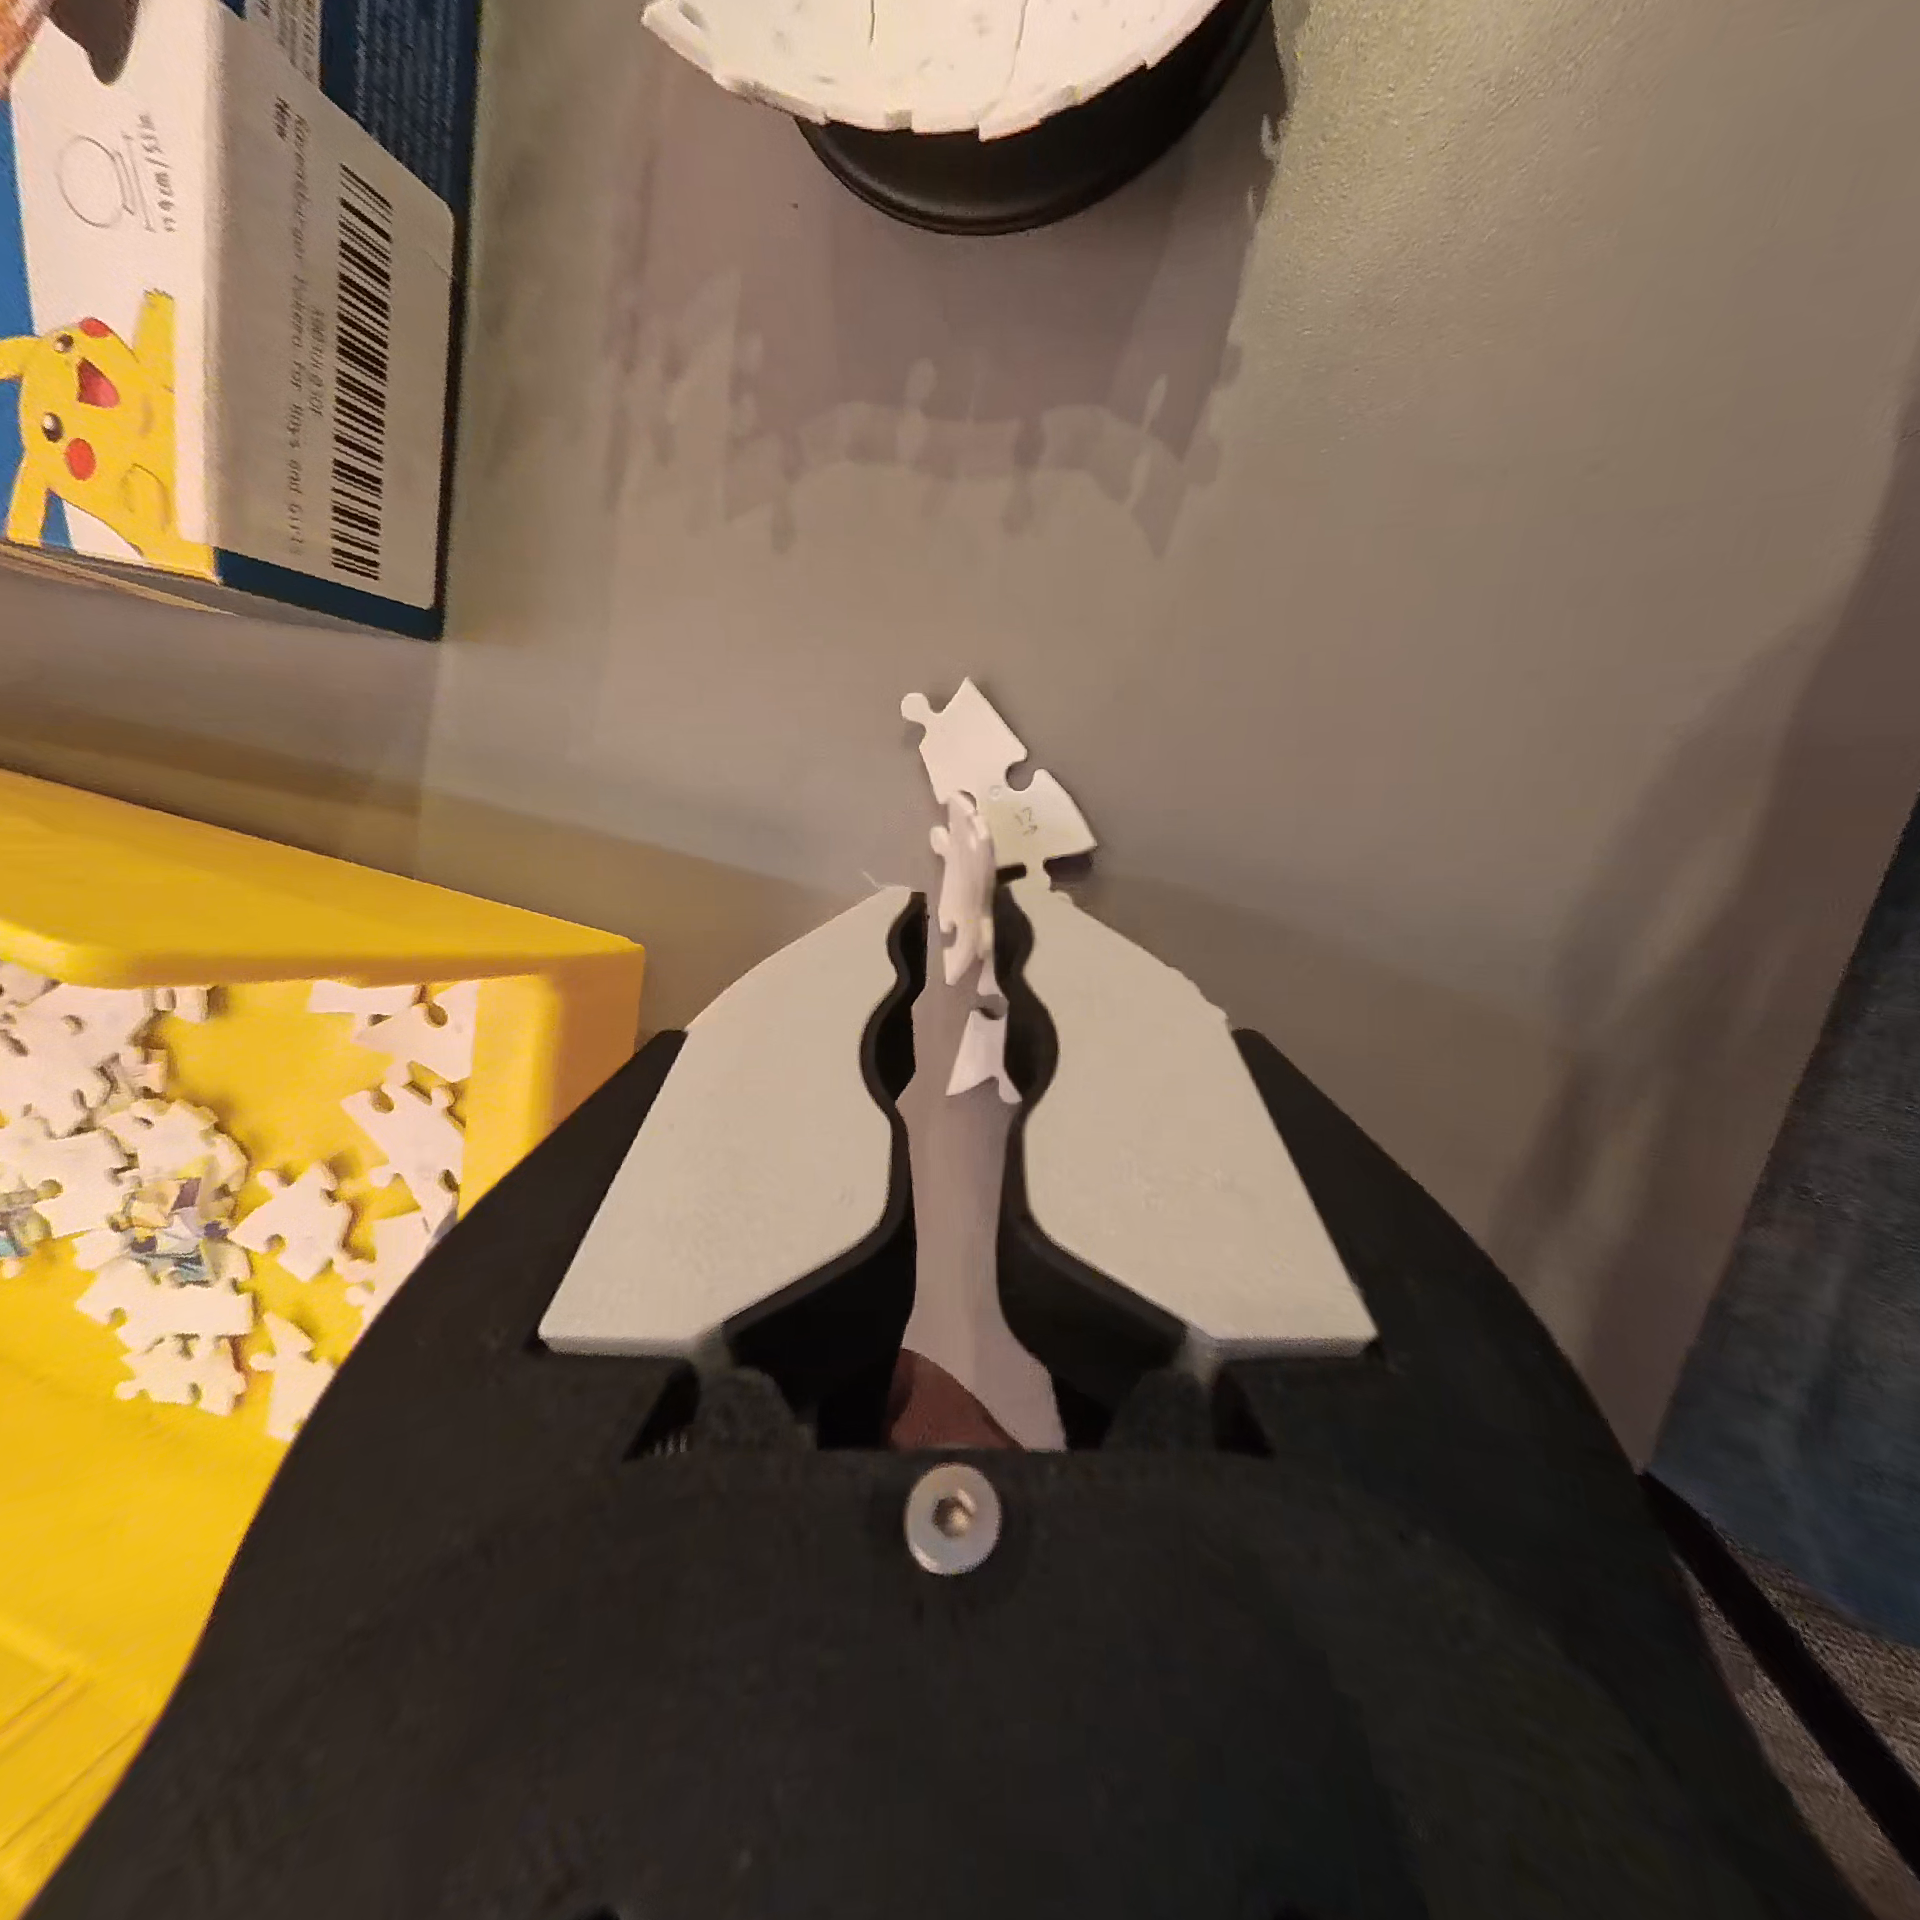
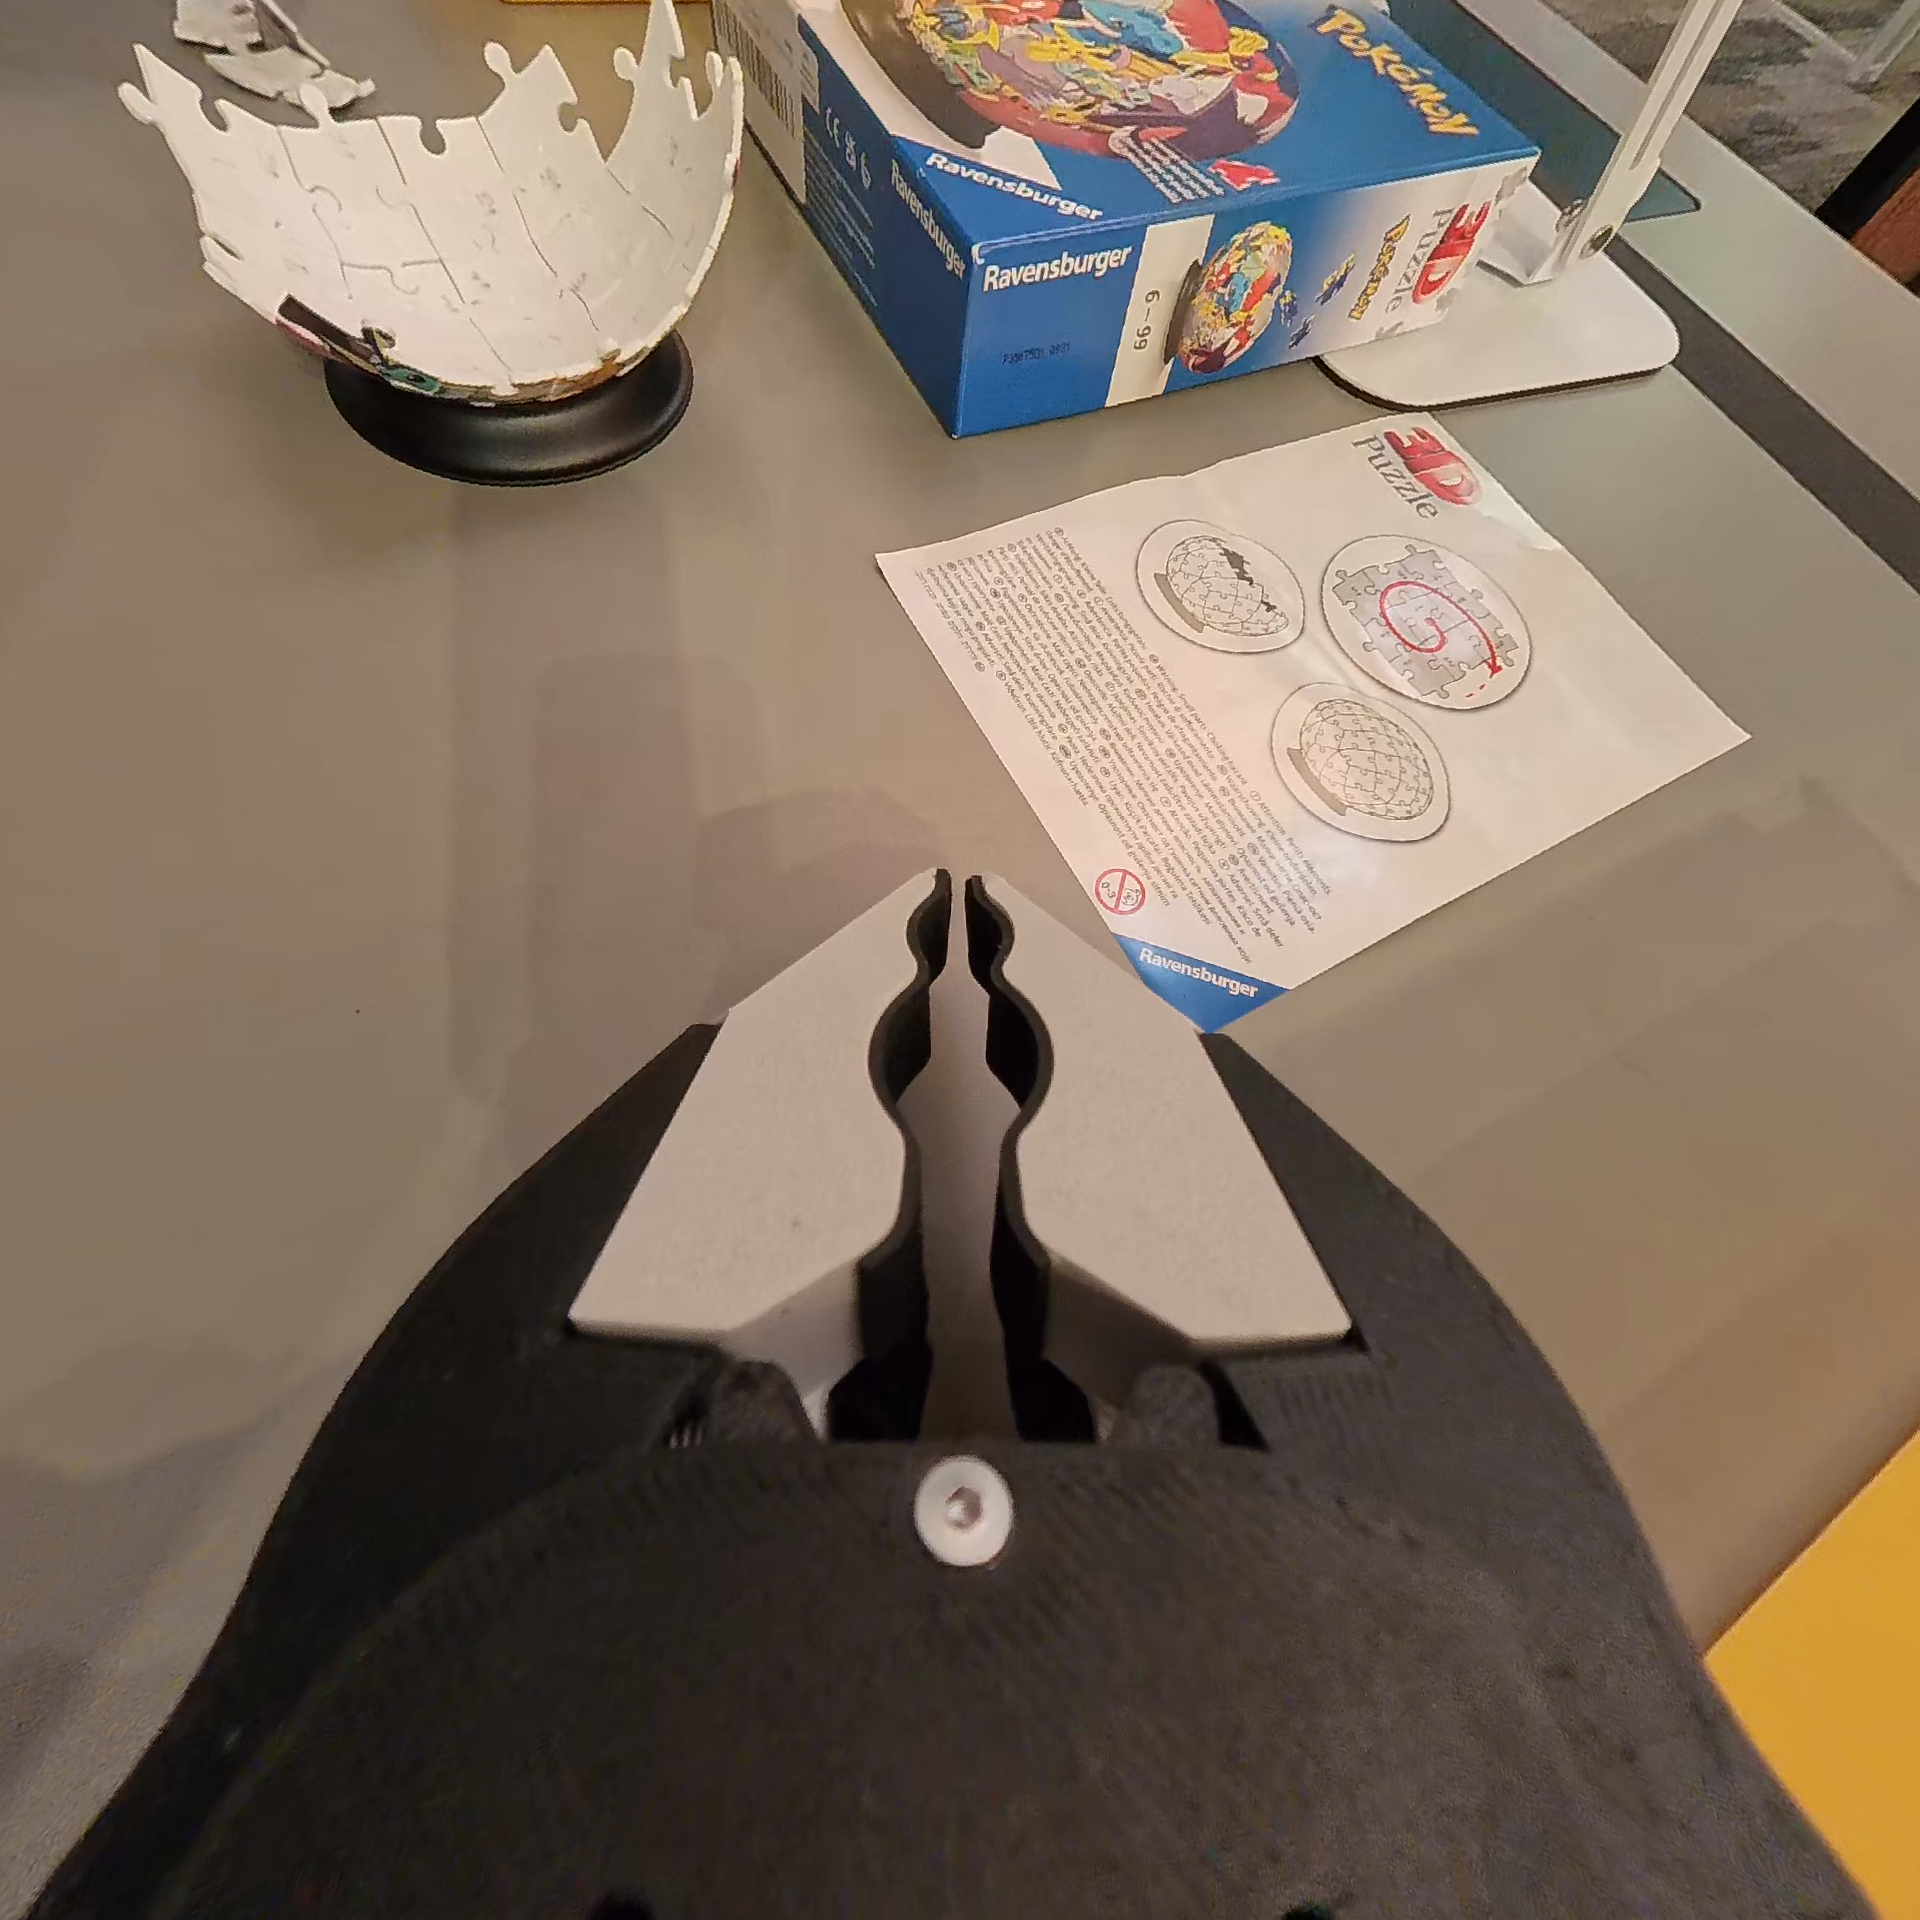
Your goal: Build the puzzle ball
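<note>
Puzzle ball (image 2: 457,239) half-built, top cropped, left gripper (image 1: 961,914) pinching joined pieces (image 1: 977,831), right gripper (image 2: 958,883) clenched, empty.

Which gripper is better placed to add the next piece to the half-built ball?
Left, probably. The left gripper is shut on a joined strip of white puzzle pieces, with the half-built ball ahead. The right gripper is closed on nothing, near the instruction sheet.

warm dim light, soft shadows, blurred, warped edges
</note>
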The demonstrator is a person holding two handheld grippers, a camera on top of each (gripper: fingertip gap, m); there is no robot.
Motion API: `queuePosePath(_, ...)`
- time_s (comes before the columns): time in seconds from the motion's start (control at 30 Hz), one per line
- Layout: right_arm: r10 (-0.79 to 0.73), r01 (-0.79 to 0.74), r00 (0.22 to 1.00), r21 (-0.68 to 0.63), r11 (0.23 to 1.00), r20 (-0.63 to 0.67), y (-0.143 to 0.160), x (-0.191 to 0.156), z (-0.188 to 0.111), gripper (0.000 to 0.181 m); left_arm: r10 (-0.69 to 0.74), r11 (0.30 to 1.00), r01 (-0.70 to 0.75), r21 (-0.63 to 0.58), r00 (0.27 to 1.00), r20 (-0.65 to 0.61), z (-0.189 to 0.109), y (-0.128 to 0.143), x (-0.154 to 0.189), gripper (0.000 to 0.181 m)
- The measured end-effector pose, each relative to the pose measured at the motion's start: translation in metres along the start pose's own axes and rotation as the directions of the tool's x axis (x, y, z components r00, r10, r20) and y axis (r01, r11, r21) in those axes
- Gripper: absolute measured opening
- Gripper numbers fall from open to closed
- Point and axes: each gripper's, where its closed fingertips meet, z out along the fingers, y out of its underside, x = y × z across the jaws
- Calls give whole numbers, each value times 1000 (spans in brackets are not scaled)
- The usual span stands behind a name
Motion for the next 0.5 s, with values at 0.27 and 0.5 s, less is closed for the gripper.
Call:
queuePosePath(0.27, 1, -1, 1000, 8, 1000, 0, -1, 0, -1, 1, -49, 992, 48, 112, 999, 4, -42, -17, -20, 14)
queuePosePath(0.5, 0, 0, 1000, 15, 1000, -2, -2, 0, -1, 1, -166, 980, 128, 152, 948, 270, -85, -4, -128, 13)
